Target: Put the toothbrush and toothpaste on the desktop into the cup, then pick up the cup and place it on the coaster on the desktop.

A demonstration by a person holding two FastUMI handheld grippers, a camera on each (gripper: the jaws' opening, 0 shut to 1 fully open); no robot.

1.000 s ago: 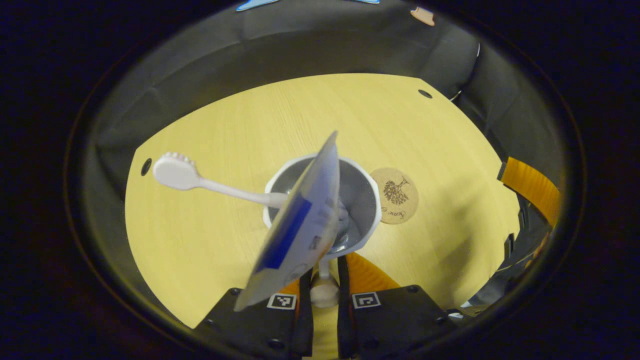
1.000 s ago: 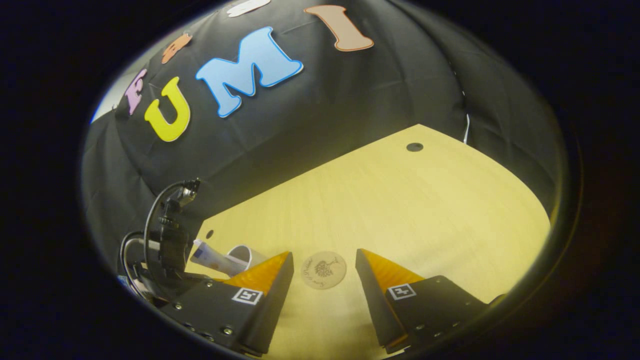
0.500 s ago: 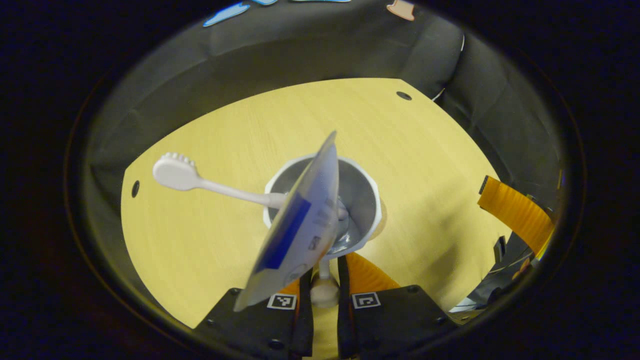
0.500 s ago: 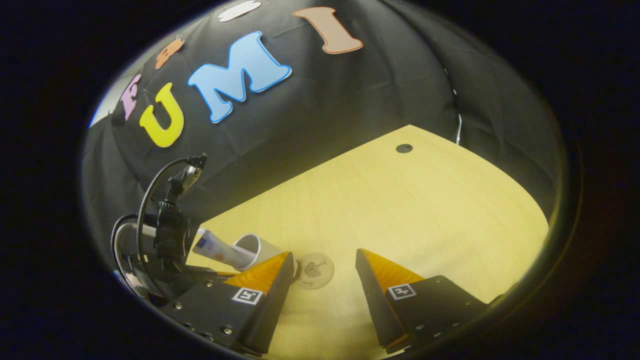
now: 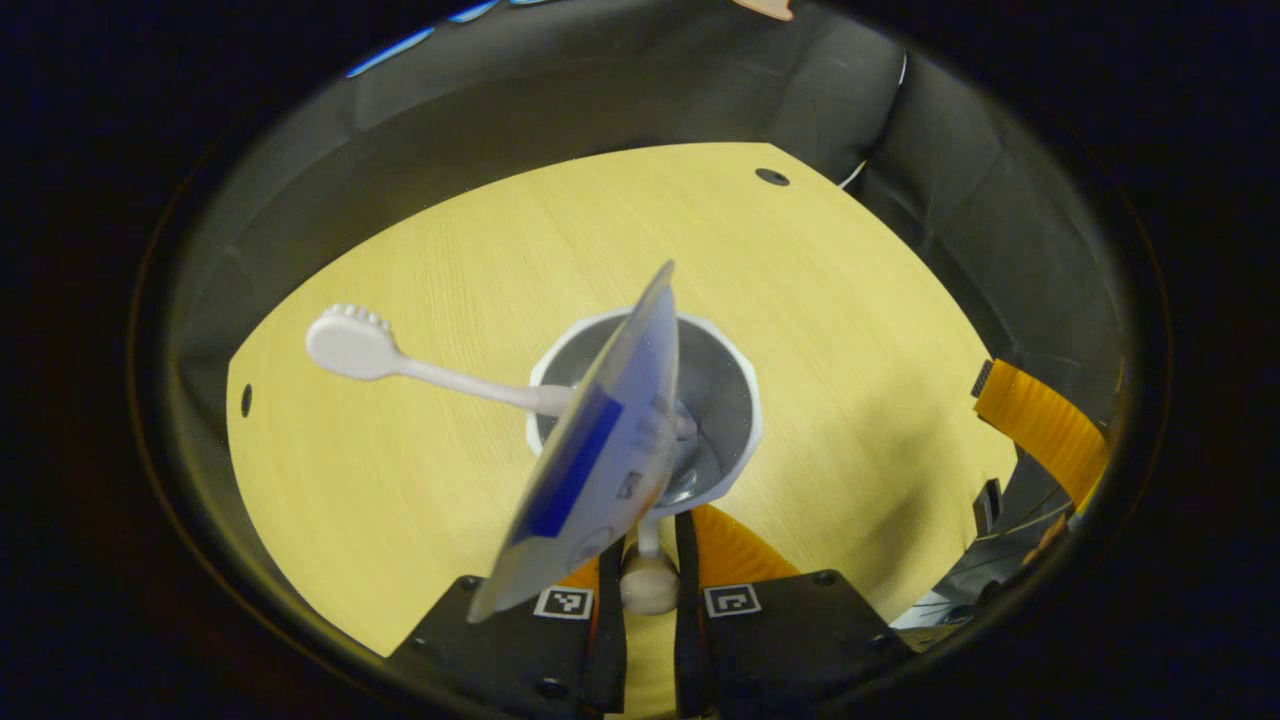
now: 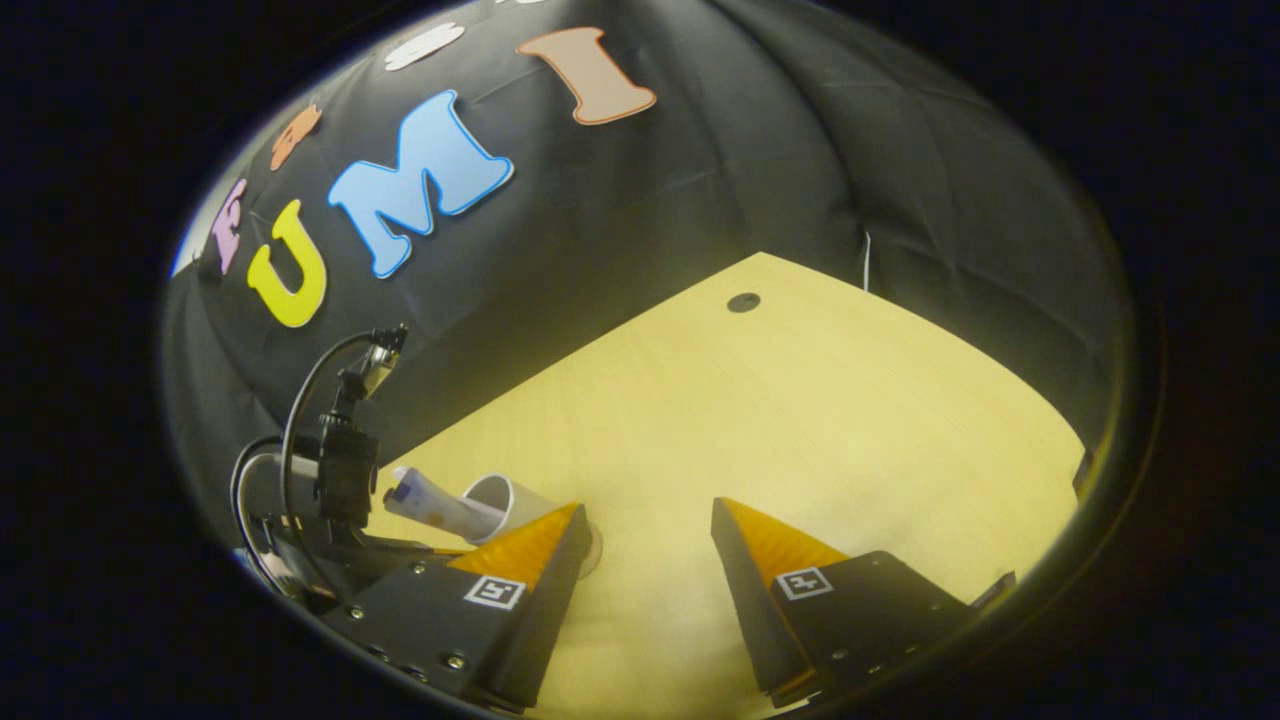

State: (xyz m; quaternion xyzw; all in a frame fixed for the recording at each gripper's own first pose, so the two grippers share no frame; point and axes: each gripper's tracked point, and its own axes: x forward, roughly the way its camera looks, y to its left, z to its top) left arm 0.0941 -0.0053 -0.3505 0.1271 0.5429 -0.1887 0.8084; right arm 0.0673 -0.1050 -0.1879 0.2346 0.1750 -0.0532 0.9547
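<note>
A white cup [image 5: 720,375] with a grey inside holds the white toothbrush [image 5: 360,345], head sticking out left, and the blue-and-white toothpaste tube [image 5: 600,460], leaning toward the camera. My left gripper [image 5: 648,572] is shut on the cup's white handle [image 5: 648,585] at its near side. In the right gripper view the cup [image 6: 505,495] and tube [image 6: 430,505] sit at lower left with the left gripper's body [image 6: 340,485] behind them; a sliver of the coaster [image 6: 593,548] peeks out beside the cup's base. My right gripper [image 6: 648,508] stands open over bare desktop.
The yellow wooden desktop [image 5: 430,250] has small dark holes near its far corners [image 5: 771,177]. Black cloth walls close it in on all sides. The right gripper's orange finger [image 5: 1040,425] shows at the right edge of the left gripper view.
The left gripper carried the cup rightward; the coaster, seen beside the cup one second ago, is now hidden under it. The right gripper view swung right; its jaws stayed open.
</note>
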